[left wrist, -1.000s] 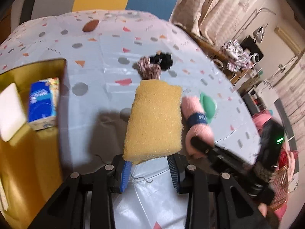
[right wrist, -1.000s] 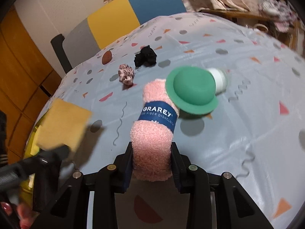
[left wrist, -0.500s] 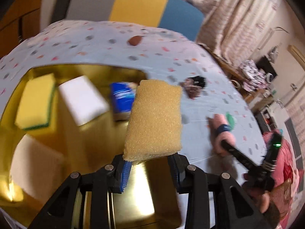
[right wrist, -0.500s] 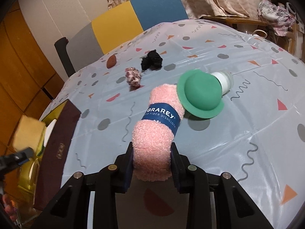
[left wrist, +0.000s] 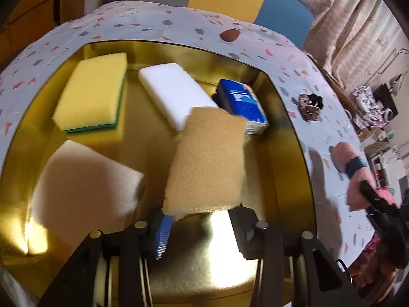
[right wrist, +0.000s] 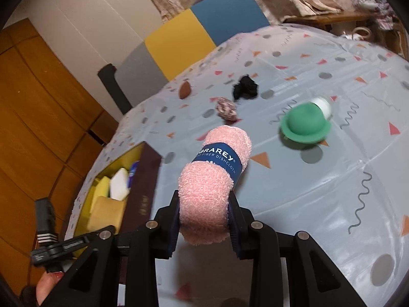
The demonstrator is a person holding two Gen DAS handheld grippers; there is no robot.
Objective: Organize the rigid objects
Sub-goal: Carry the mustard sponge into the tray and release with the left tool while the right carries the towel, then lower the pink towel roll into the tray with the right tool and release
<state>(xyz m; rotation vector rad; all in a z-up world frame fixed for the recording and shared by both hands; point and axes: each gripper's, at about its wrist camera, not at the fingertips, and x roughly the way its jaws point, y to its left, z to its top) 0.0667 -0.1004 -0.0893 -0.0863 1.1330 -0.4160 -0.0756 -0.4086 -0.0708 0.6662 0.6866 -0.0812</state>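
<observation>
A: Your left claw [left wrist: 199,221] is now hanging over the gold box [left wrist: 294,138] instead of the counter [left wrist: 317,117], still clenched on the tan sponge [left wrist: 207,163], which is sitting above the box floor.

B: So you're getting close to dropping it in. What's your right claw [right wrist: 204,220] doing?

A: It's still squeezing the pink dishcloth roll [right wrist: 214,174], held above the counter and now swung toward the box.

B: Farther in, you're seeing the yellow-green sponge [left wrist: 92,97], white block [left wrist: 176,97] and blue packet [left wrist: 242,105] already lying inside.

A: Yes. The pale slab [left wrist: 84,184] near the left wall is blurring, so you can't tell what it is. The green hat [right wrist: 305,122] is hiding most of the white thing behind it.
</observation>
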